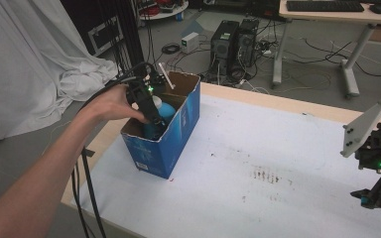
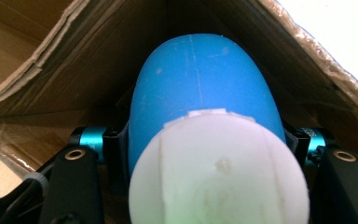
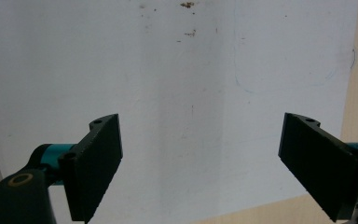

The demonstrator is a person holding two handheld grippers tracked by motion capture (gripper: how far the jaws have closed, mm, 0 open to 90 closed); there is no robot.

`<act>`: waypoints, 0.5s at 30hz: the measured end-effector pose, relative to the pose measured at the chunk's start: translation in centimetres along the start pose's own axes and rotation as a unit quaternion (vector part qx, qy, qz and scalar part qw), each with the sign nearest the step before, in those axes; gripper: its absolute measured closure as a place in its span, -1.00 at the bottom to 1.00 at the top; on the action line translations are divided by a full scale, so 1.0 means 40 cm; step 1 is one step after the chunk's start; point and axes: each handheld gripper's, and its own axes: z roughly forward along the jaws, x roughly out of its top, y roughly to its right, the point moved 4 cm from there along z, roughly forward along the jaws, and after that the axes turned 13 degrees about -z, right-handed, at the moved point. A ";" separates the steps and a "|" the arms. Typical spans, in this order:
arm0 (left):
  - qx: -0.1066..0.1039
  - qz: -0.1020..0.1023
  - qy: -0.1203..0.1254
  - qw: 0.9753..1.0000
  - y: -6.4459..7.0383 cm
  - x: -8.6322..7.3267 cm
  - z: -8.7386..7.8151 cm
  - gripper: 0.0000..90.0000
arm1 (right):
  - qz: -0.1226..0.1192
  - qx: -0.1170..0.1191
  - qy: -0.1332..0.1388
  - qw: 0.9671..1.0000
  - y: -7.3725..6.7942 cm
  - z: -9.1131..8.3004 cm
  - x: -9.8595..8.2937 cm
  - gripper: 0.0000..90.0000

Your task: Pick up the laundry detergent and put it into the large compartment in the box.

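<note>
High view, near to far: right hand-held gripper (image 1: 377,191) hovers at the near right edge of the white tabletop (image 1: 278,163), well apart from the work. Right gripper view confirms its jaws are spread wide with nothing but bare sheet between them. Idle.

Farther off, at the left edge of the tabletop, sits the blue cardboard box (image 1: 178,129), top open, flaps up. The person's left forearm reaches in from the bottom left and the left hand-held gripper (image 1: 154,116) is dipped down into the box.

Left gripper view: the blue bottle (image 2: 205,93) with its white cap (image 2: 219,172) sits between the jaws, cap toward the camera, body pointing at the box's inner corner. Jaws clamp the bottle's sides just behind the cap. Can't tell whether the bottle rests on the box floor.

My read: the bottle is either going in or coming out. To do it well, keep the squeeze firm since the body is rounded and looks slick, move straight along the box walls, and avoid catching the torn flap edge (image 2: 37,51). Box looks light, so a snag could drag it.
</note>
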 end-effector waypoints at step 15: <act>0.004 0.009 -0.004 1.000 0.002 -0.016 -0.001 -0.17 | 0.003 0.000 -0.003 1.000 -0.004 0.005 0.002 -0.72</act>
